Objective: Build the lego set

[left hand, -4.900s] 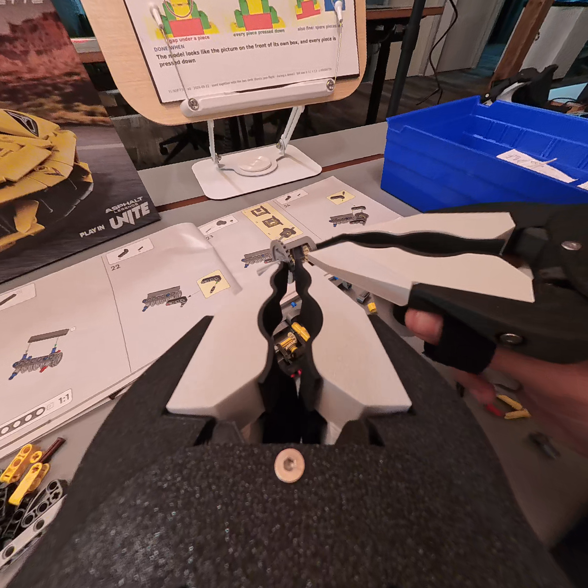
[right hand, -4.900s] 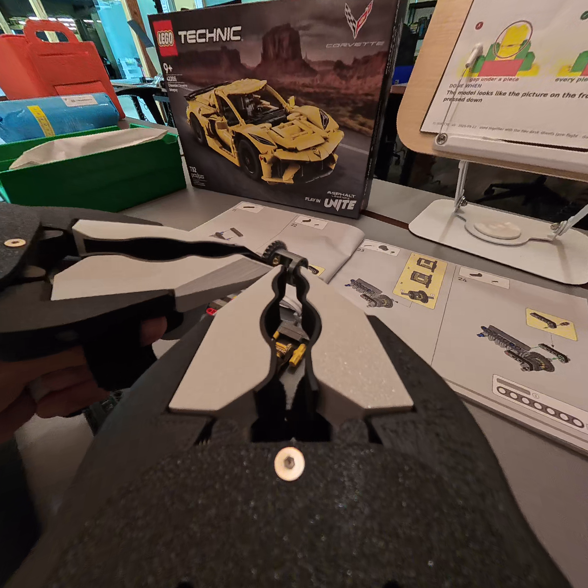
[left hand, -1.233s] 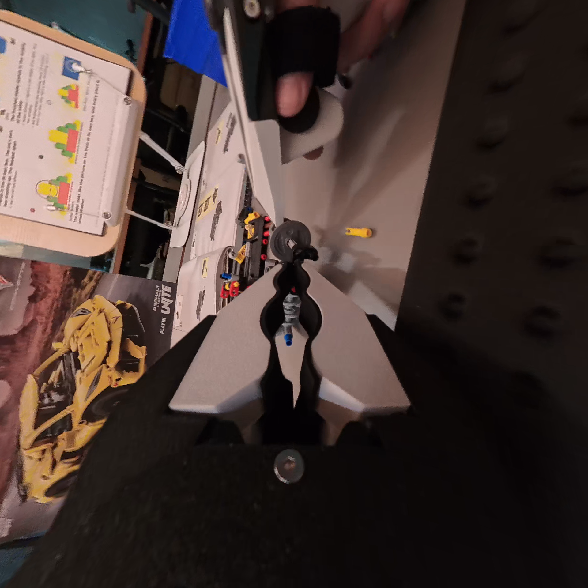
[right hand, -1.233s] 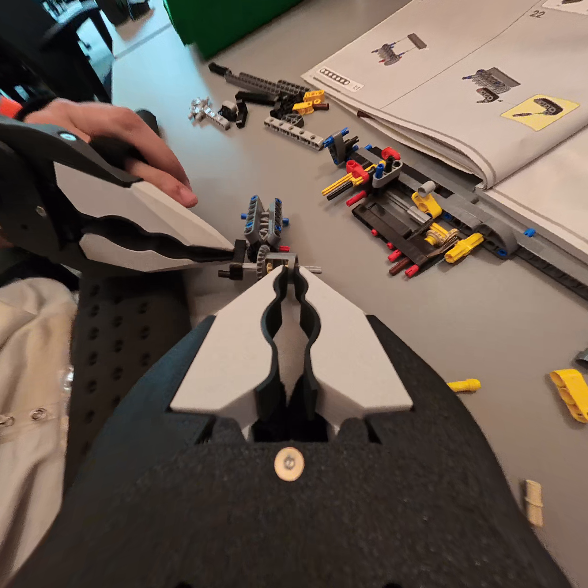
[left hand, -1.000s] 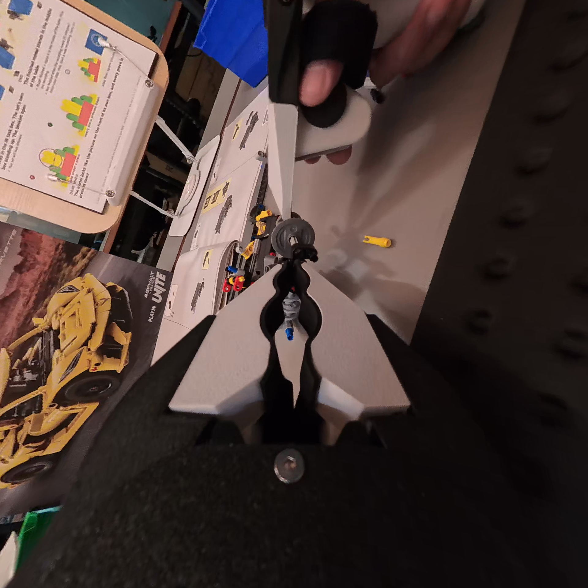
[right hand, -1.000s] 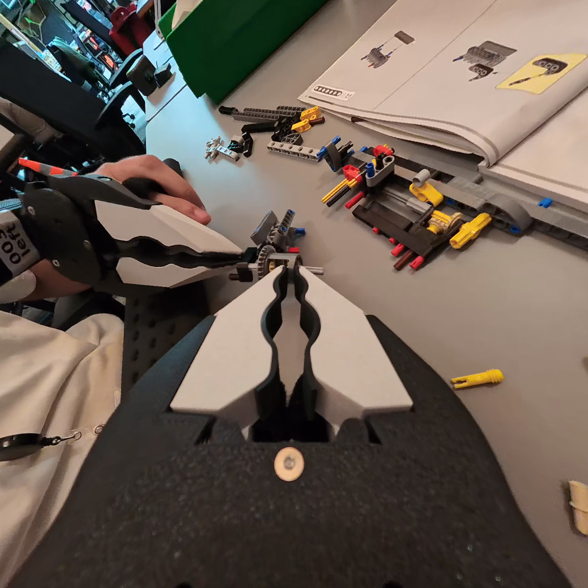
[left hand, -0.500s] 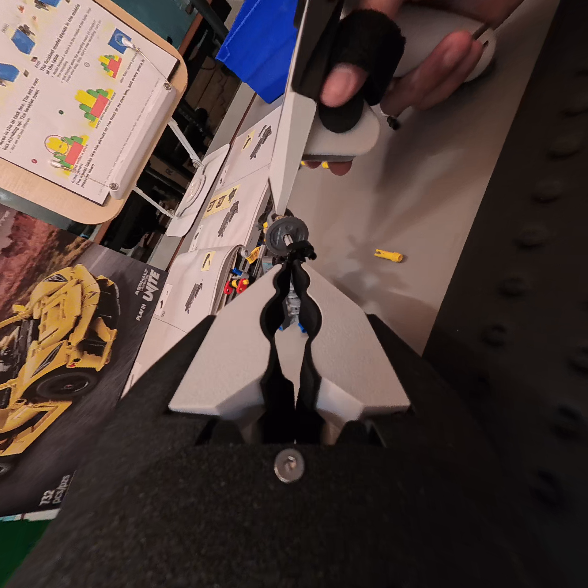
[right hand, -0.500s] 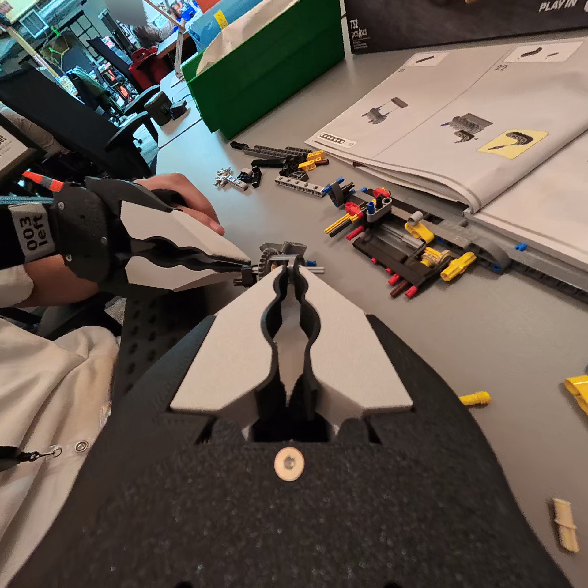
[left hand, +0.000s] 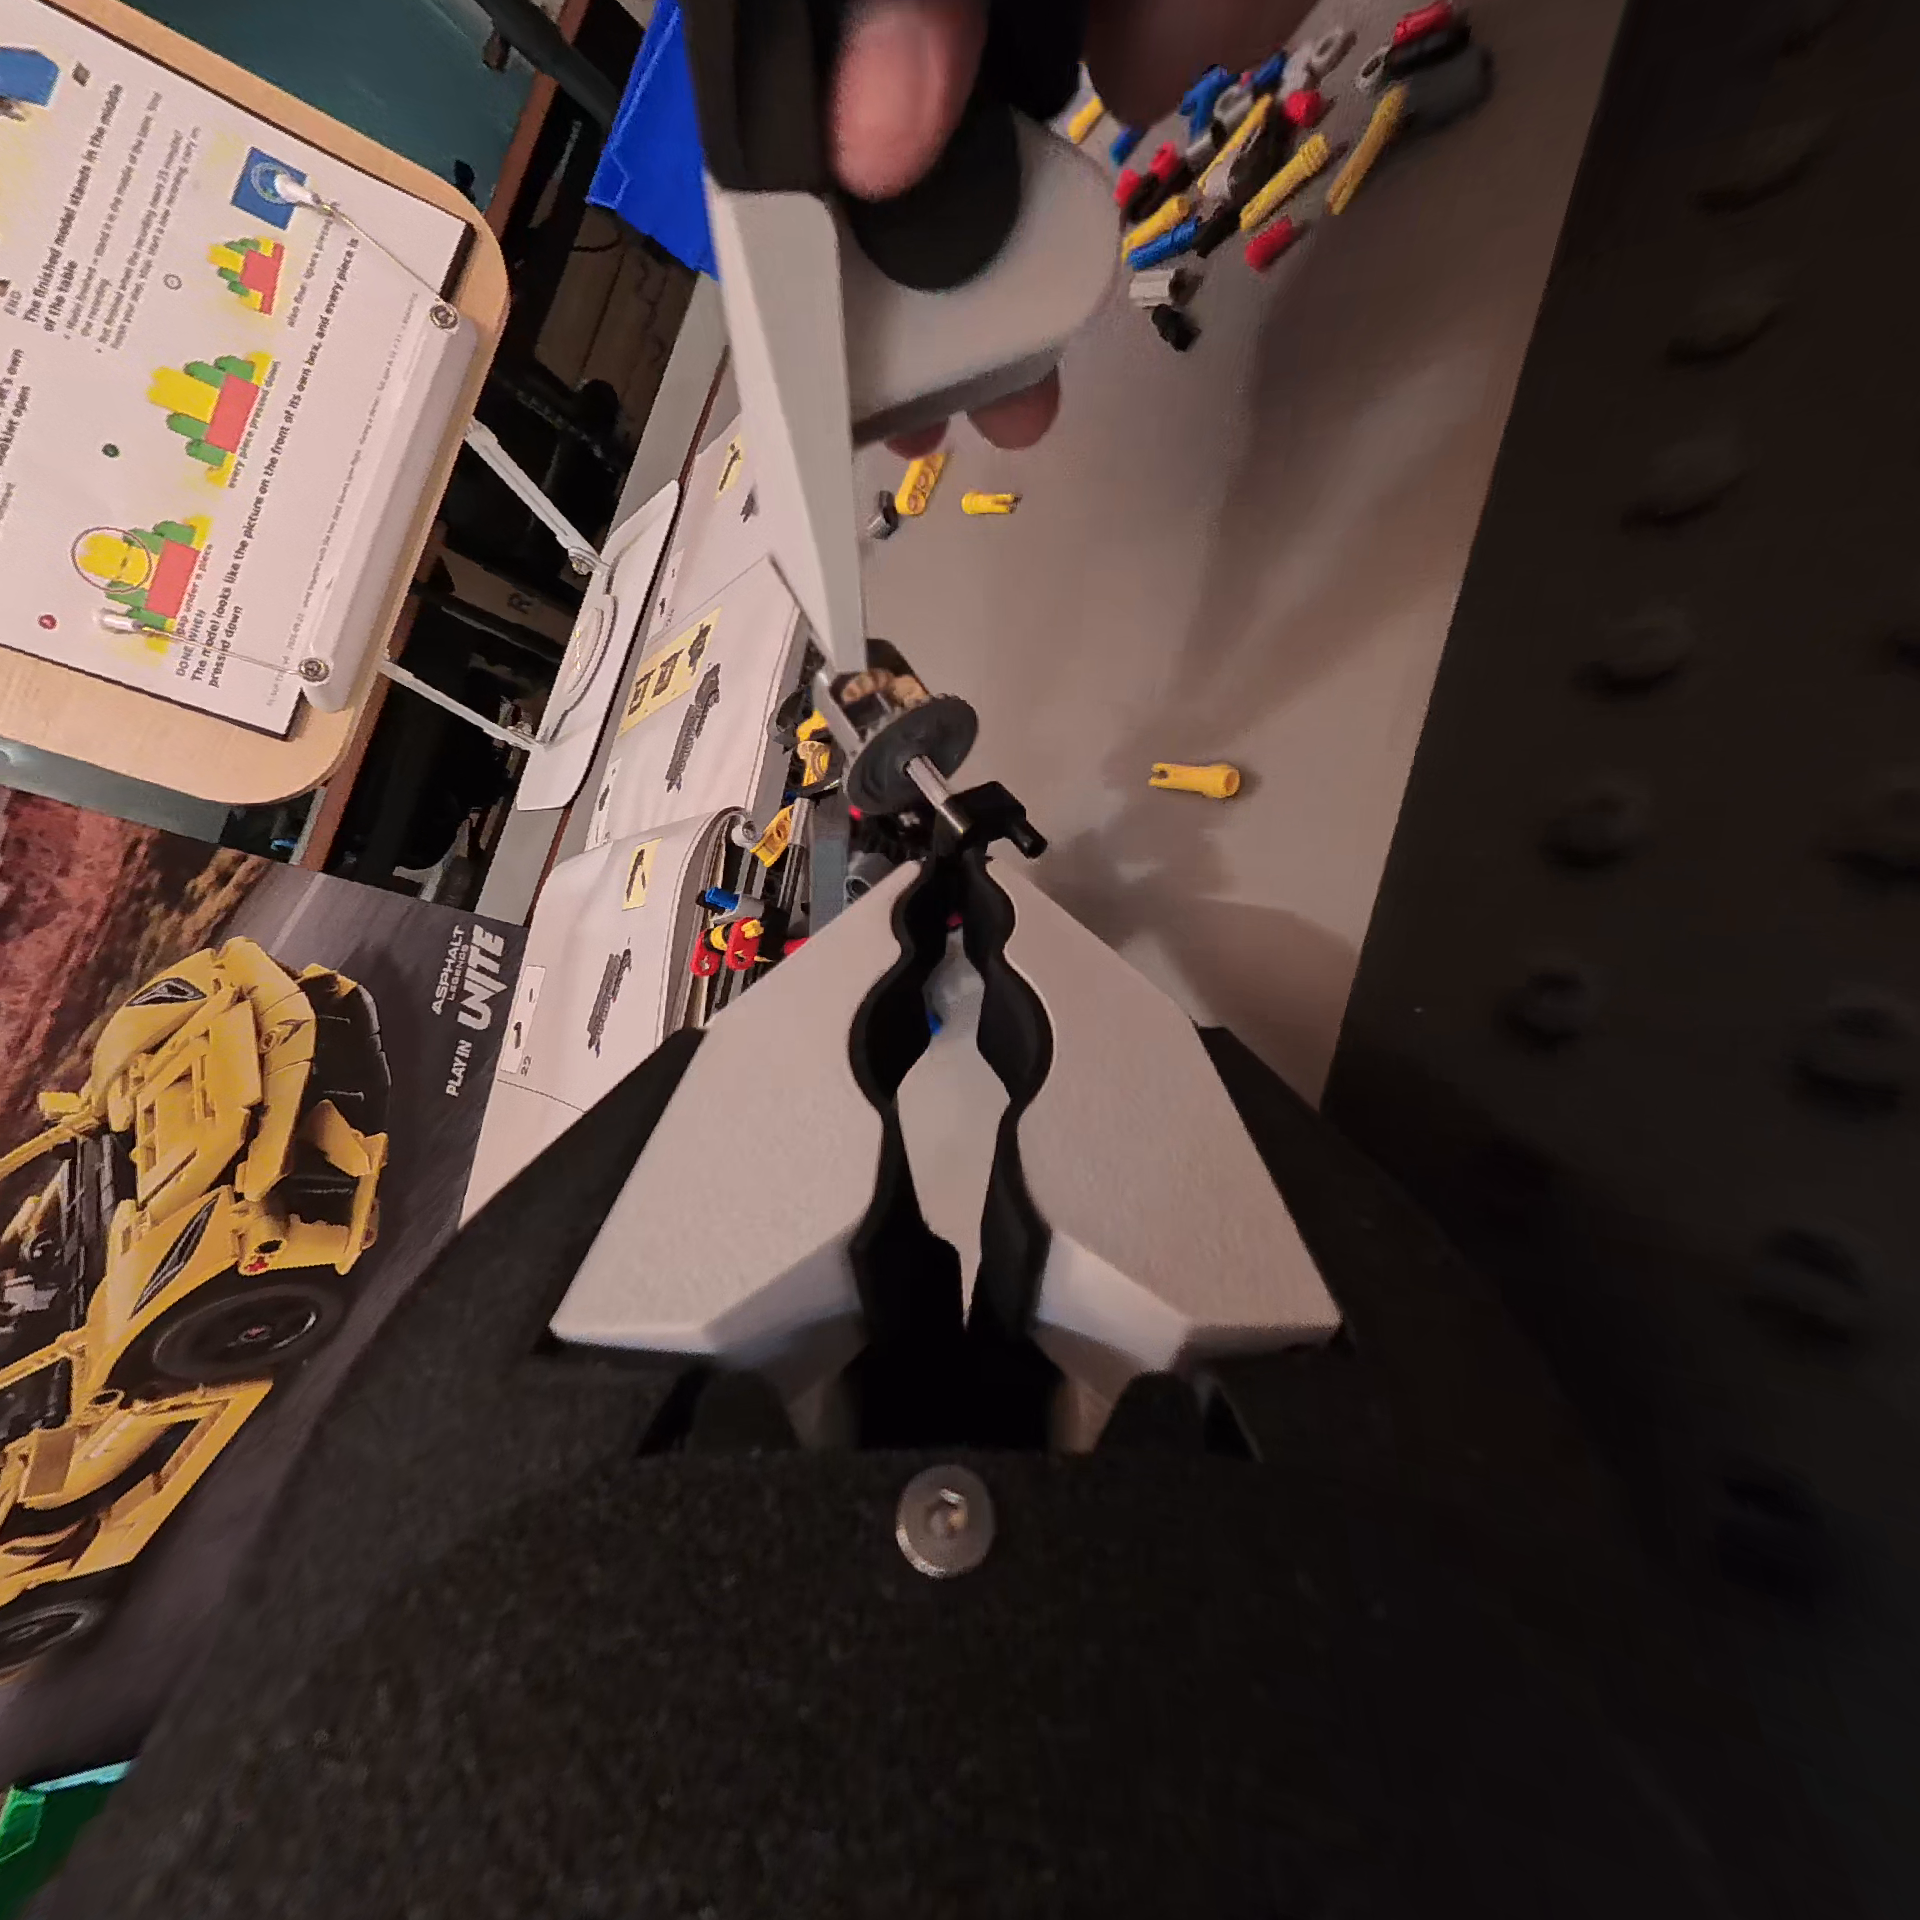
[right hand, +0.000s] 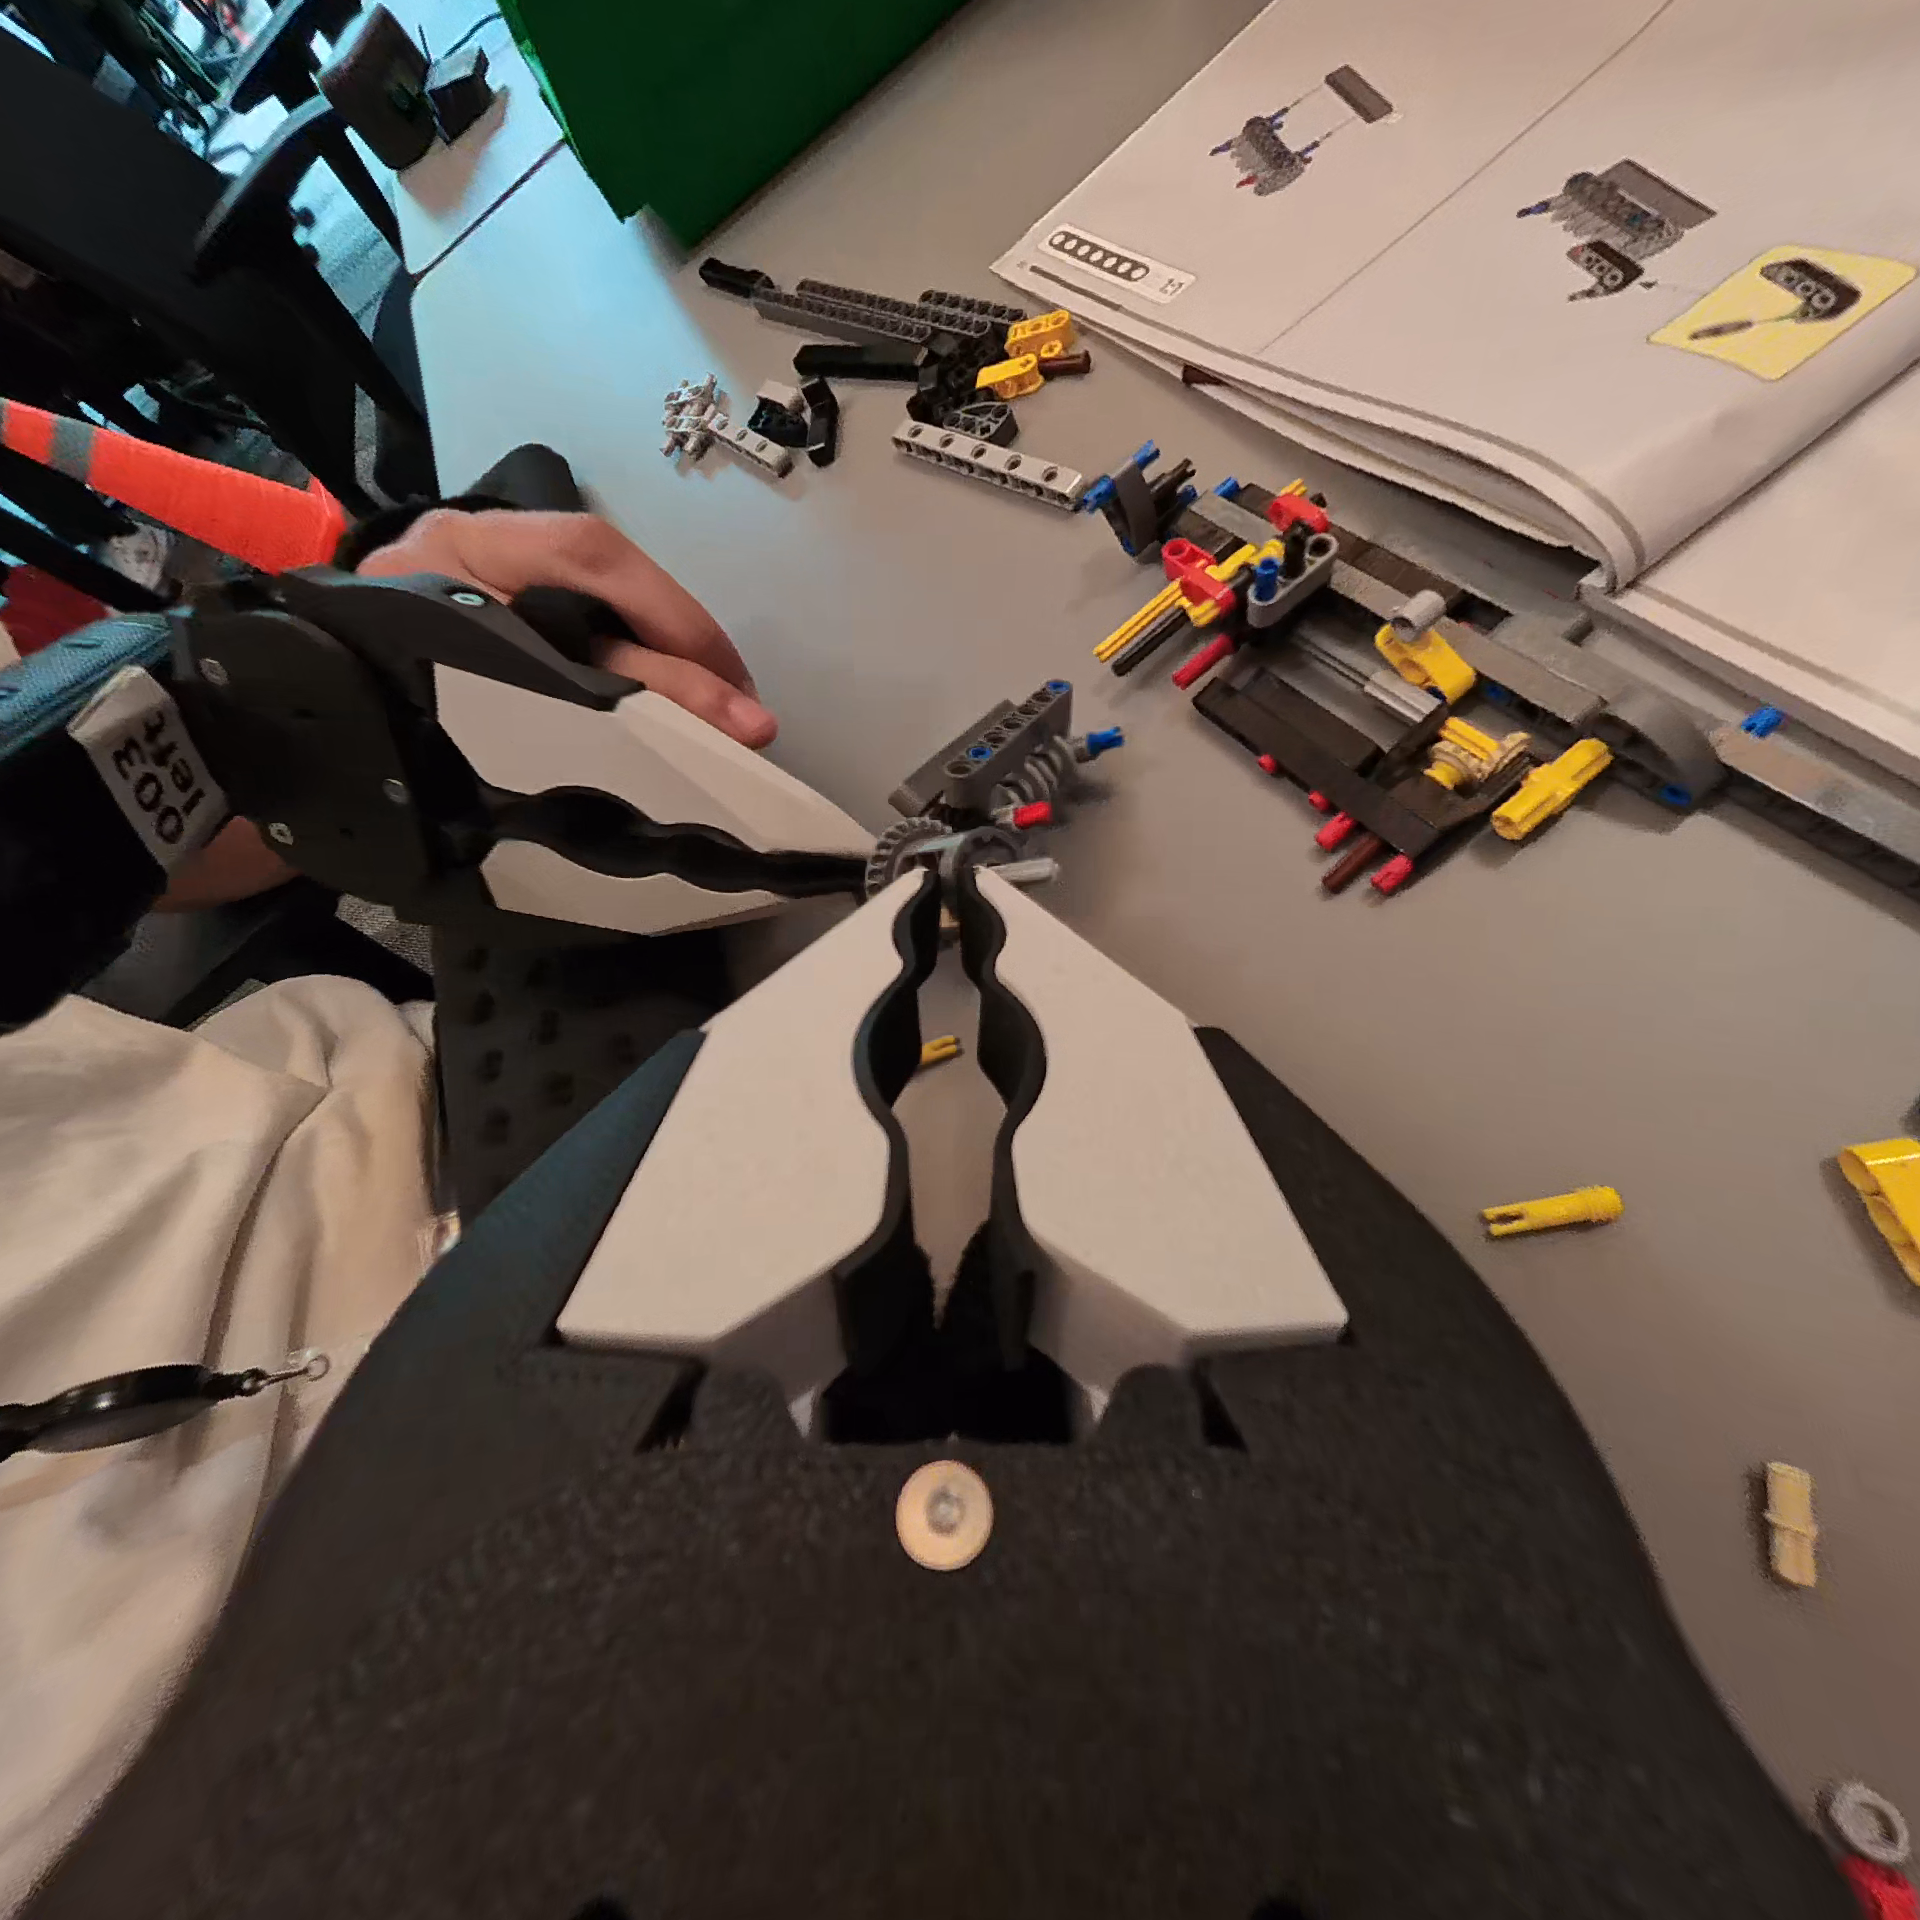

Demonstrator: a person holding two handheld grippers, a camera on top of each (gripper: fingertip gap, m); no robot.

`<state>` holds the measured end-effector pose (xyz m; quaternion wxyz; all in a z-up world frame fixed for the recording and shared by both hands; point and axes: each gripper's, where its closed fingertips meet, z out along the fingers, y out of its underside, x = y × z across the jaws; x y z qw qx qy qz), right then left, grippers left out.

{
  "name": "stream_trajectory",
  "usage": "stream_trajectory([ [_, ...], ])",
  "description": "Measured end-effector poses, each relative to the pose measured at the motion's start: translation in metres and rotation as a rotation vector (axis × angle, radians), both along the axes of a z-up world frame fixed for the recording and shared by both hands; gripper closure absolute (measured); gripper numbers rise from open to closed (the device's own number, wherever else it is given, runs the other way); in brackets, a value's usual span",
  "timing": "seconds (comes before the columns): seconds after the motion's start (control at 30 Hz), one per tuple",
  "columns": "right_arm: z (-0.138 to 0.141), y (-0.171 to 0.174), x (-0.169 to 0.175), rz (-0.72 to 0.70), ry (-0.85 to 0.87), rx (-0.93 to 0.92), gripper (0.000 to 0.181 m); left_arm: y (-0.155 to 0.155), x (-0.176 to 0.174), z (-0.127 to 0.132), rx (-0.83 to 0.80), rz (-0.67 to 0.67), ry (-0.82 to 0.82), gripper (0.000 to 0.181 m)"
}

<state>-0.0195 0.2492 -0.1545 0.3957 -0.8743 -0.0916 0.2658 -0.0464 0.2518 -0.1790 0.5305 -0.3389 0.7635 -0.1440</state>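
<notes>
I have the gear-and-axle subassembly (left hand: 914, 769) pinched above the surface between my left hand-held gripper (left hand: 951, 868) and right hand-held gripper (right hand: 943, 878), both clamped narrow (tip grips only); twisting could pop the axle free.

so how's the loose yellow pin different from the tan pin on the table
The yellow pin is bright yellow, lies nearly level across the right wrist view and shows a slit at its left end. The tan pin is pale beige, lies almost upright in that view, nearer the camera, and looks shorter. Both lie loose on the grey table, apart from the other pieces and untouched by either tool.
</notes>
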Motion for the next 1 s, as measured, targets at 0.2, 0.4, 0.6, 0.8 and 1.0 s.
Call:
stream_trajectory([
  [0.2, 0.003, -0.002, -0.003, -0.005, -0.118, -0.010, 0.180, -0.003, 0.000, -0.002, 0.015, -0.013, 0.006, 0.181],
  [0.4, -0.005, -0.003, 0.003, -0.012, -0.102, -0.033, 0.179, -0.001, 0.002, -0.001, 0.022, 0.005, 0.001, 0.179],
  [0.6, -0.007, -0.001, 0.002, -0.011, 0.020, -0.034, 0.179, 0.002, 0.003, -0.002, 0.032, 0.017, -0.003, 0.170],
  [0.8, -0.010, 0.000, 0.002, -0.007, 0.053, -0.032, 0.179, 0.003, 0.004, -0.003, 0.062, 0.008, 0.006, 0.169],
  [1.0, 0.002, -0.003, -0.001, 0.069, 0.168, 0.066, 0.179, -0.007, -0.004, 0.010, -0.080, -0.069, -0.029, 0.180],
])
